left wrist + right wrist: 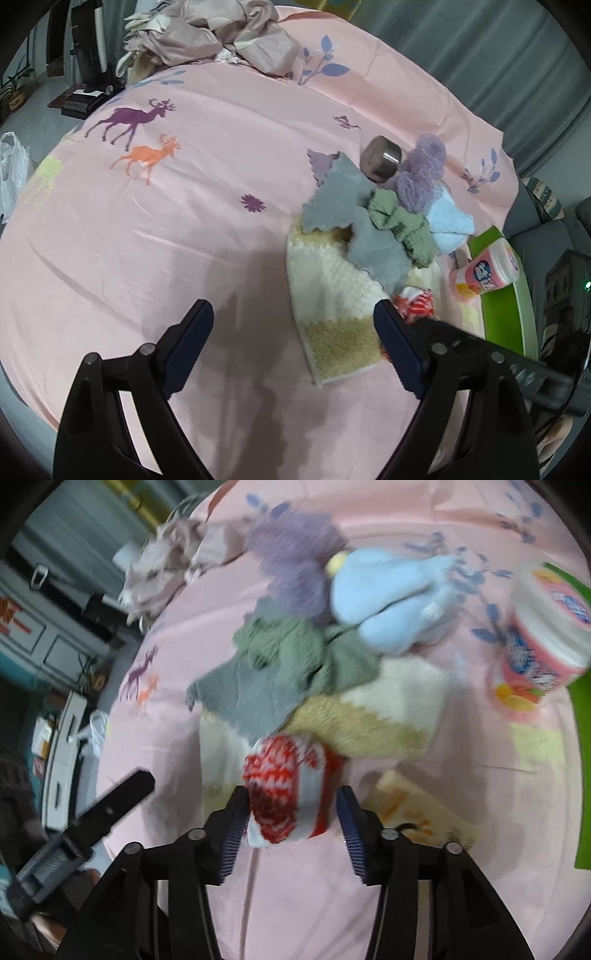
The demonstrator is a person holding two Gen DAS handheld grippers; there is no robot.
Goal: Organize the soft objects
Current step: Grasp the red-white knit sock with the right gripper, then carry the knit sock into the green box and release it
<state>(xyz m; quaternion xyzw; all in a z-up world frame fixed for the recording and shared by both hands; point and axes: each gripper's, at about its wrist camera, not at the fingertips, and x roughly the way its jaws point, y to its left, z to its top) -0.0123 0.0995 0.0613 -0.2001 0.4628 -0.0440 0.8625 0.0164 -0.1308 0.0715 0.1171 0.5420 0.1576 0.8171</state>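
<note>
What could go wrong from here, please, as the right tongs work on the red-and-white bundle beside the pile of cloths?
1. The red-and-white bundle sits between the right tongs, but a gap shows at one pad, so it may slip free.
2. The bundle rests against the cream towel; lifting could drag it and the grey cloth along.
3. The pink tub lies tipped near the pile and might roll.

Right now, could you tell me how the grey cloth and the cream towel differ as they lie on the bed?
The grey cloth is one plain colour with a scalloped edge; the cream towel has tan bands. The grey cloth is rumpled and lies on top; the cream towel lies spread out flat beneath it. The cream towel looks larger. Both are soft and rest on the pink sheet.
</note>
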